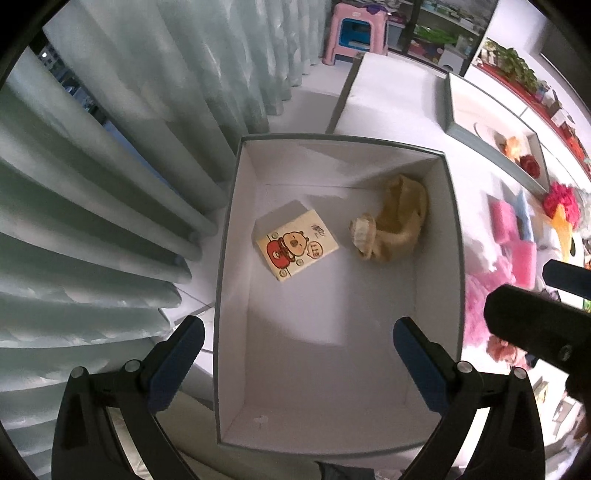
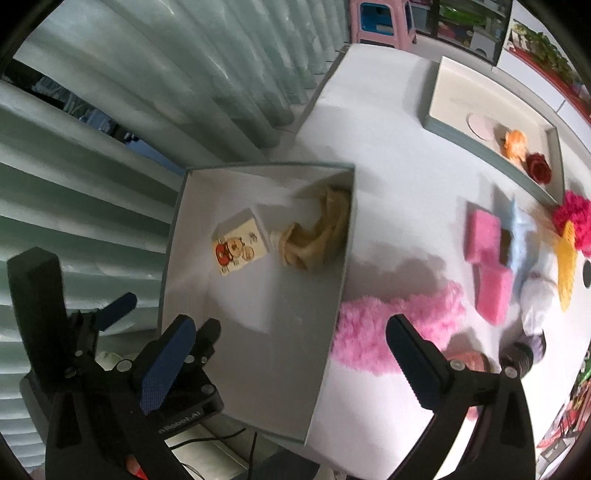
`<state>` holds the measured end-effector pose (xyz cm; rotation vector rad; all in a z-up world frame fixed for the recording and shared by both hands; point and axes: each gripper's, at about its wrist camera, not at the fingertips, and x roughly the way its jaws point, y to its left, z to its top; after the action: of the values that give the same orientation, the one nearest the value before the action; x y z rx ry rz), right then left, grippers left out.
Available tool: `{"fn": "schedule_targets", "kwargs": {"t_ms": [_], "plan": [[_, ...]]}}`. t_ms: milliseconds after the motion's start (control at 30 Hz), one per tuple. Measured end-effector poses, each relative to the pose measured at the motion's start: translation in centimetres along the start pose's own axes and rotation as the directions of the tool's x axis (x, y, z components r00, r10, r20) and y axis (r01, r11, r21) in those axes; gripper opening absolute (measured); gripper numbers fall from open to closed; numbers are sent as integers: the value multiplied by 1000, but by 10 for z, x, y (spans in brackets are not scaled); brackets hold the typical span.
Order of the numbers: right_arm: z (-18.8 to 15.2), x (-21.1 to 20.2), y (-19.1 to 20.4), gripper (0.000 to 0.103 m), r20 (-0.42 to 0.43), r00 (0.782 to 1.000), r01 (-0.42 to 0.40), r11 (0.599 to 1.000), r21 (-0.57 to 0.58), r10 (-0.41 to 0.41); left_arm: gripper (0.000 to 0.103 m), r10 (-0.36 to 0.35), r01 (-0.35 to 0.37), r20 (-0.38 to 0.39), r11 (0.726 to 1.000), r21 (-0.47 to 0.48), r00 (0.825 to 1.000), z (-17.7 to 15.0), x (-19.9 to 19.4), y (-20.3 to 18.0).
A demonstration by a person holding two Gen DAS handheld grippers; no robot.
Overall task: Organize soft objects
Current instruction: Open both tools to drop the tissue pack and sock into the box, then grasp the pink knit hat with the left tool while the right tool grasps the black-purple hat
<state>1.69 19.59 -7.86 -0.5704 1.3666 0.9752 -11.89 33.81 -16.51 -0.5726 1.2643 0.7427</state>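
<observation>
A deep white box stands at the table's left edge. On its floor lie a small cartoon-printed packet and a crumpled tan cloth toy. My left gripper hangs open above the box's near half, with nothing between its fingers. My right gripper is open too, straddling the box's right wall, and holds nothing. A fluffy pink piece lies on the table just beyond its right finger. Pink sponges, a pale blue cloth and a white plush with a yellow beak lie further right.
A shallow grey-rimmed tray at the back right holds an orange flower and a red one. Pale curtains hang close on the left. A pink stool stands beyond the table. Shelves line the right wall.
</observation>
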Motion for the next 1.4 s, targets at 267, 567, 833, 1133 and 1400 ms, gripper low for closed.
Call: {"fn": "schedule_targets", "kwargs": {"t_ms": [267,567,833,1133,1400], "plan": [[-20,-19,1,103,18,999,-30,1000,4,30,103,27,-28,15,999,34,1000,-8,-13,-5],[-38,-33,-9,103,36,998,-51,999,20,50,103,66,-66,0,997,48,998,-11,-18,-12],[-59,-42,-34,103,39,997,-61,998,6,61,103,85,-83,-23,994,74,996,-26,-25,-47],[-101,-57,-147,103,31,998,-53,987,149,49,103,92,-84,-57,987,139,994,-39,-28,-131],[-156,-59,-274,103,-34,999,46,933,356,-37,103,-21,44,-207,993,106,978,-59,-3,-207]]}}
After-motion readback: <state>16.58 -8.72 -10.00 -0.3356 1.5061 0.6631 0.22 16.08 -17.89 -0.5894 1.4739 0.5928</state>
